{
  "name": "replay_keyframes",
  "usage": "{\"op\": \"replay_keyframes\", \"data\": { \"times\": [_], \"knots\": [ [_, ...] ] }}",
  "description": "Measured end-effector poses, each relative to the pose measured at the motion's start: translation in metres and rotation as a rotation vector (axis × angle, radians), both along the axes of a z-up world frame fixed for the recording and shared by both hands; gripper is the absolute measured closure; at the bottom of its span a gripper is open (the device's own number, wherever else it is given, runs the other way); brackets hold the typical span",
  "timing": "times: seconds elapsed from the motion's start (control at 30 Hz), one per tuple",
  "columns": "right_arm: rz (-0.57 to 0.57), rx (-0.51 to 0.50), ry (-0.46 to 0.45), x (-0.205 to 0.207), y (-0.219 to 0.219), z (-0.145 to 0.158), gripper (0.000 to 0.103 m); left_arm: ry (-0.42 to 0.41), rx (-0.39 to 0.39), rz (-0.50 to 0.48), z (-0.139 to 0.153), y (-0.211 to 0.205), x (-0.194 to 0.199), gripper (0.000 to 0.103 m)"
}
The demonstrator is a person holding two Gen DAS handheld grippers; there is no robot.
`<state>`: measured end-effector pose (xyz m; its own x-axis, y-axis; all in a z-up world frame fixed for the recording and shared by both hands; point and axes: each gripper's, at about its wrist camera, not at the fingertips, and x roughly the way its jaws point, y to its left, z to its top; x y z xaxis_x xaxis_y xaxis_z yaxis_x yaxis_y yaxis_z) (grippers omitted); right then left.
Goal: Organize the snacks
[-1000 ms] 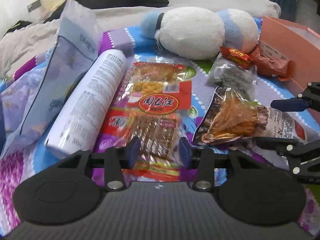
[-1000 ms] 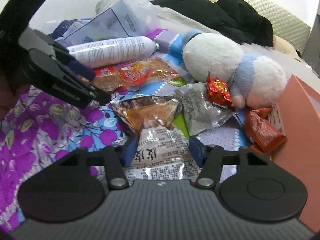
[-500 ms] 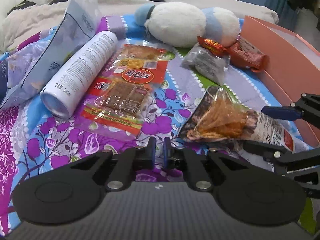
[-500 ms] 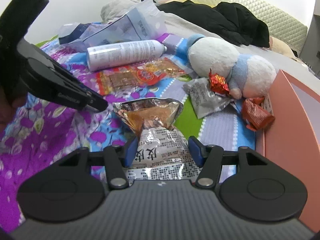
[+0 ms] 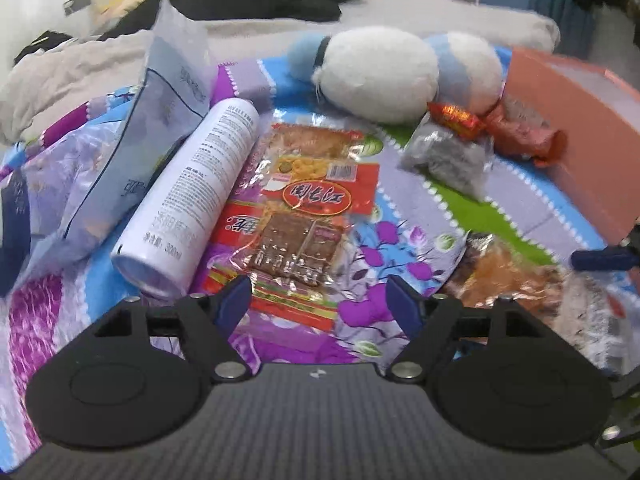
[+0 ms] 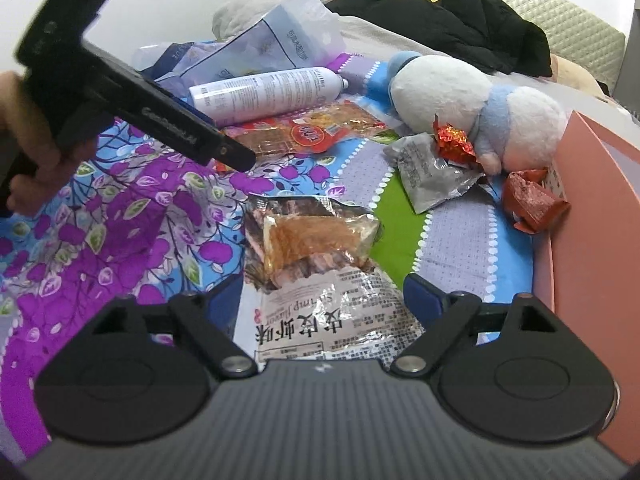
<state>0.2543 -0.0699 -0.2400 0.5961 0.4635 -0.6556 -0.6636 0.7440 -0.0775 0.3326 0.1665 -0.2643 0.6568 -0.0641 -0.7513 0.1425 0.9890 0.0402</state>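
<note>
The crinkled silver shrimp-snack bag (image 6: 340, 320) lies lengthwise between the right gripper (image 6: 326, 292)'s opening, unpressing fingers, while the left gripper (image 5: 320, 300) opens empty above the bedspread.

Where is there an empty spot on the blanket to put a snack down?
Bare blanket lies left of the shrimp bag, below the red packet. Another patch sits between that bag and the pink box. Beside the plush it is crowded with wrappers.

The snack packets (image 5: 308, 216) looked like glossy, crinkled plastic; the bedspread (image 6: 132, 216) was soft printed cloth; the stuffed toy (image 5: 376, 72) was fuzzy plush.
</note>
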Motion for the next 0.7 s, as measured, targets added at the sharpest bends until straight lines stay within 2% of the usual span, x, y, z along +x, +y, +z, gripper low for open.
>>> {"op": "replay_keyframes", "data": {
  "times": [0.17,0.3,0.43,0.53,0.7],
  "knots": [
    [-0.005,0.024,0.037,0.007,-0.004,0.002,0.016,0.004,0.107,-0.073,-0.010,-0.008,0.019,0.021],
    [-0.016,0.028,0.060,0.014,-0.004,-0.001,0.015,0.011,0.126,-0.133,-0.015,-0.010,0.034,0.017],
    [-0.001,0.014,0.085,0.019,0.001,-0.006,0.013,0.018,0.179,-0.171,-0.023,-0.016,0.045,0.013],
    [0.006,0.016,0.103,0.022,0.004,-0.009,0.011,0.037,0.175,-0.181,-0.028,-0.016,0.054,0.009],
    [0.014,0.024,0.124,0.025,0.004,-0.012,0.011,0.090,0.107,-0.161,-0.030,-0.007,0.067,0.006]
  ]
}}
